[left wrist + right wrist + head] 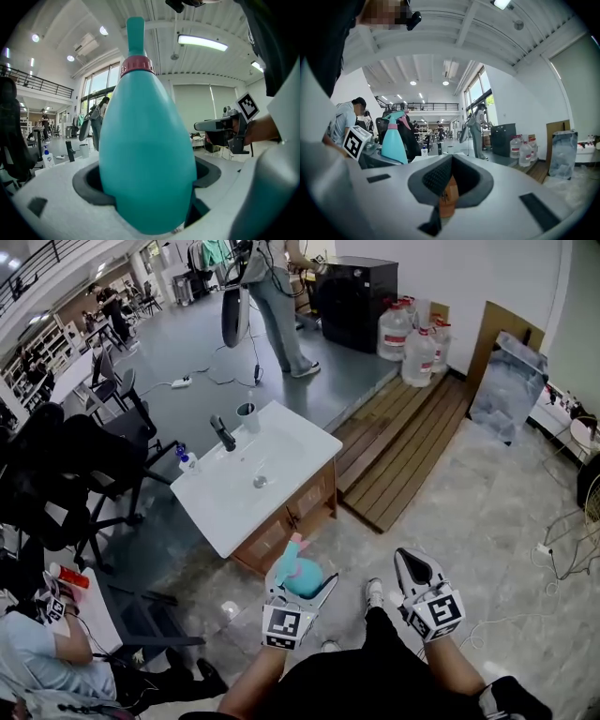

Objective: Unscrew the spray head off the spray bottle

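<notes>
A teal spray bottle (306, 576) with a pink collar and a teal-and-pink spray head (292, 546) stands upright in my left gripper (300, 591), which is shut on its body. In the left gripper view the bottle (147, 154) fills the middle, its pink collar (137, 64) high up. My right gripper (412, 564) is to the right of the bottle, apart from it and shut with nothing in it. In the right gripper view its jaws (447, 187) meet, and the bottle (393, 143) shows at the left. The right gripper (220, 125) also appears in the left gripper view.
A white sink vanity (281, 465) with a black faucet (223, 434) and a cup (247, 415) stands just ahead. Wooden decking (403, 446), water jugs (412, 343) and a black cabinet (354, 301) lie beyond. Office chairs (66, 474) and a seated person (37, 652) are on the left.
</notes>
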{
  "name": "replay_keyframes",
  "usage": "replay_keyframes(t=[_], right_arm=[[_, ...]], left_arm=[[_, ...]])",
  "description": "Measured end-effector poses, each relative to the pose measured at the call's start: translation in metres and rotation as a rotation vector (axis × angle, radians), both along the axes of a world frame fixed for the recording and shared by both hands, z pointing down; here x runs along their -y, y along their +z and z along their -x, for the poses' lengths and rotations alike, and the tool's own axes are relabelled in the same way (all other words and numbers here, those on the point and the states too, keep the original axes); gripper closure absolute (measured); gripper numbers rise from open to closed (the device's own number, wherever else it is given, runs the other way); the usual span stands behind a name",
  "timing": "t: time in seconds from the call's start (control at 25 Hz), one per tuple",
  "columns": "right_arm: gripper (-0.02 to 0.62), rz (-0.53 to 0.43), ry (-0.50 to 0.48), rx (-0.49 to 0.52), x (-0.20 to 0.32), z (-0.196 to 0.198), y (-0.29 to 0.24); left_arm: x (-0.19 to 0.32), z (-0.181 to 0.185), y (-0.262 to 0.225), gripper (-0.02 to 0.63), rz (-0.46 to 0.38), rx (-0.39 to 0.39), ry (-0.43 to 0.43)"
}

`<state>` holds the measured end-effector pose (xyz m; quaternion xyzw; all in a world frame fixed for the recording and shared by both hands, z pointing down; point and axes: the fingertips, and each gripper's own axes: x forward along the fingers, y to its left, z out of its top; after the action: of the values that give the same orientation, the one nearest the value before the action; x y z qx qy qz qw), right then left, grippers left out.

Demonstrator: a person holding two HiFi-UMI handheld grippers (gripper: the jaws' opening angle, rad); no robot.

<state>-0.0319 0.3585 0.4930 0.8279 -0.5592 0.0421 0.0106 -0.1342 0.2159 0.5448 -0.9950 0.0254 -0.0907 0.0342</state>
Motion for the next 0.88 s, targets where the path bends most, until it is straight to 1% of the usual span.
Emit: replay_keyframes(t=[0.16, 0.36, 0.48, 0.56, 0.88], right_arm=[[0.591, -0.004, -0.052, 0.01, 0.028, -0.029, 0.005], [0.591, 0.013, -0.11, -0.008, 0.053, -0.085, 0.006], [0.591, 0.021, -0.148, -0.032, 0.068, -0.121, 0.001], [0.591, 0.021, -0.171, -0.031, 0.079, -0.14, -0.003], [0.591, 0.004, -0.268, -0.012, 0.122, -0.196, -0.002]], left_arm=[[0.024, -0.024, 0.0, 0.141, 0.011, -0.002, -0.048], [0.048, -0.066, 0.001, 0.141, 0.049, 0.006, -0.128], [0.061, -0.087, 0.001, 0.141, 0.043, 0.017, -0.169], [0.071, -0.1, -0.001, 0.141, 0.04, 0.022, -0.197], [0.105, -0.134, -0.01, 0.141, 0.02, 0.023, -0.319]])
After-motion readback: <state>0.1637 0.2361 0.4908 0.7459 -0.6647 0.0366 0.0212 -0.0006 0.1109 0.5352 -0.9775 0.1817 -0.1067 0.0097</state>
